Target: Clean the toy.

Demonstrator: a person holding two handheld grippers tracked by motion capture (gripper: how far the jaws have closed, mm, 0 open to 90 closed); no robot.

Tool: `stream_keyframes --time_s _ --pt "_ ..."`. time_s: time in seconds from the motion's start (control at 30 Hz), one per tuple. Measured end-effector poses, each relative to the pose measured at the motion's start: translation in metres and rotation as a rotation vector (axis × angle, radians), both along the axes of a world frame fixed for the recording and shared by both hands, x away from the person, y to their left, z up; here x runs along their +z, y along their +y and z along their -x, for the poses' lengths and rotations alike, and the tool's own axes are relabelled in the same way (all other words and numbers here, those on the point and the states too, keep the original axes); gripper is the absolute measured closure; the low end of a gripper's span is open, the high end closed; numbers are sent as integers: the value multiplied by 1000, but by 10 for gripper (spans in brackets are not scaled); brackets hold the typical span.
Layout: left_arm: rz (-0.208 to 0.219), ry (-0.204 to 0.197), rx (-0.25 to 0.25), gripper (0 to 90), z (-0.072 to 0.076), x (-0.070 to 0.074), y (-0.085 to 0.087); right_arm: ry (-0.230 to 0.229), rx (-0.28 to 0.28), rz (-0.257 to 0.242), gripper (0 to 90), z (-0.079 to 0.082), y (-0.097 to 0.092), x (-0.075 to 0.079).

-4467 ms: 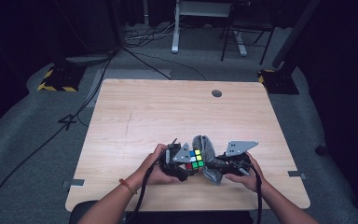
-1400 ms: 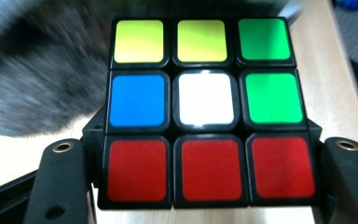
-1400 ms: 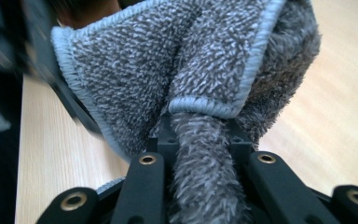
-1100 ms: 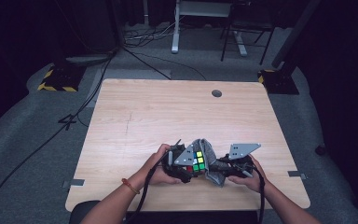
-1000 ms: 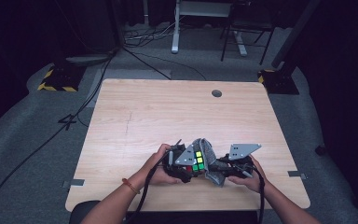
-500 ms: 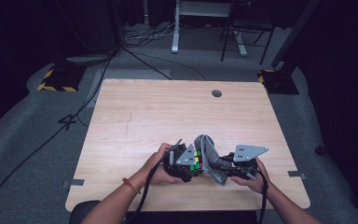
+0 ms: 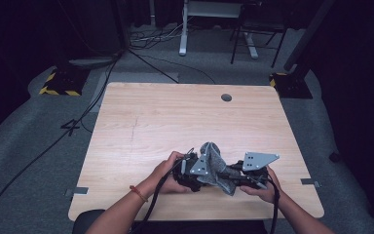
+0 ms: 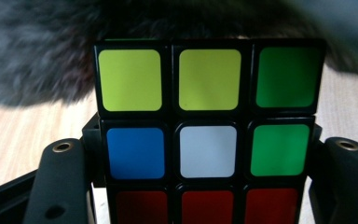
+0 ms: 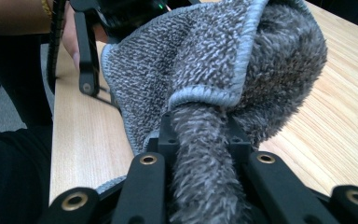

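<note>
2 grippers, 1 cube, 1 cloth: a wipe-down at the near edge of the table point(image 7: 141, 122).

From left to right: the left gripper point(image 8: 200, 186) has its jaws clamped on the sides of the puzzle cube point(image 8: 207, 126), whose yellow-and-green top row stands clear above the jaw tips; the right gripper point(image 9: 200, 154) has its jaws pinched shut on a bunched fold of grey cloth point(image 9: 223, 70), the rest ballooning past the tips and draping over the cube. Likely risks: a hard rub could twist the cube out from between the left jaws, or the cloth could pull free of its narrow pinch. Both hands sit low and close together, left hand point(image 7: 168, 170) and right hand point(image 7: 260, 187) angled inward, jaws pointing at each other.
</note>
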State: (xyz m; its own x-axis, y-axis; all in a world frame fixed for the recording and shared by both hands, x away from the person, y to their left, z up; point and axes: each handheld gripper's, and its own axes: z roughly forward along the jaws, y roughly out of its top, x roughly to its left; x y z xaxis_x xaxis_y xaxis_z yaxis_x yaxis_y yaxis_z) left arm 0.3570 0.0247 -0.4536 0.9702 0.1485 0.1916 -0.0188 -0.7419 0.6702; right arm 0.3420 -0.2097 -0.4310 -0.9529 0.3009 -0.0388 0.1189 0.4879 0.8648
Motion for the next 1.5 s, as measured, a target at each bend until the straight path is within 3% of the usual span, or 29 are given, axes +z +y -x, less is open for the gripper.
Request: stream_keyframes --time_s 0.13,0.2,0.33,0.4,0.57,0.73,0.87,0.97,1.07,1.17,1.23,1.3,1.37,1.47,1.5 --pt "-7 0 13 332 0 -1 0 -2 -7 2 757 -2 5 0" --pt "-7 -7 15 333 0 0 2 -12 -34 41 758 -7 5 -2" --pt "46 -5 18 333 0 7 8 43 -81 77 760 -19 -2 -14" --pt "71 1 17 333 0 10 11 74 -82 84 760 -22 -6 -20" --pt "119 2 4 333 1 15 15 98 -70 118 759 -23 -2 -29" --pt "89 -2 7 331 1 12 13 120 -25 45 759 -21 -2 -26" --pt "51 -29 13 331 2 11 12 72 -18 12 759 -19 -6 -21" --pt "40 -23 21 331 1 10 13 52 -25 -6 759 -17 -8 -15" --pt "-9 -32 28 333 1 7 9 33 -22 -19 759 -14 -9 -8" --pt "-40 -28 18 333 2 1 2 27 20 -44 758 -8 -3 1" --pt "-38 -14 6 333 3 0 -1 17 42 -36 756 -4 6 2" --pt "-30 -13 12 333 2 0 1 4 28 -24 755 -3 10 3" --pt "-5 3 2 334 3 3 4 1 -21 -18 755 -8 9 3" --pt "18 -9 2 334 4 8 5 -7 -84 33 755 -17 4 -2" --pt "26 -6 5 334 4 9 6 26 -93 22 755 -21 0 -5"
